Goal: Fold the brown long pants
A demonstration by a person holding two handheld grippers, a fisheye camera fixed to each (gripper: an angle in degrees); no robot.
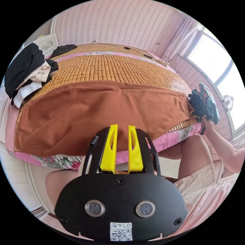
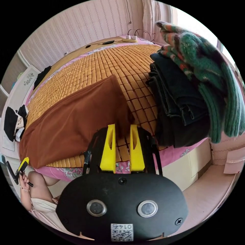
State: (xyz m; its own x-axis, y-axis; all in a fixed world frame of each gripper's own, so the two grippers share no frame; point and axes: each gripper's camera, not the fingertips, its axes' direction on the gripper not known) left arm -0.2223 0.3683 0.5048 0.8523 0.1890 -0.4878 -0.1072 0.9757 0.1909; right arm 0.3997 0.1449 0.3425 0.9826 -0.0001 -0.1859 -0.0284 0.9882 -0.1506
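Pants (image 1: 102, 112) lie flat across the bed (image 1: 112, 66), folded lengthwise for another fold. Left gripper (image 1: 122, 127) and right gripper (image 2: 122, 127) hover at the edge, fingers apart, empty.

brown long pants (image 1: 102, 112) spread flat across a bamboo mat (image 1: 109, 67) on a bed.
left gripper (image 1: 122, 127) held low at the near bed edge, yellow jaws slightly apart and pinching nothing, tips just over the pants' near hem. pile of black and white clothes (image 1: 28, 74) at the mat's far left corner. stack of dark and green clothes (image 1: 204, 102) at the right end, just beside the pants. pink floral sheet (image 1: 176, 136) beneath the mat. person's bare knees and an arm (image 1: 224, 150) at lower right.
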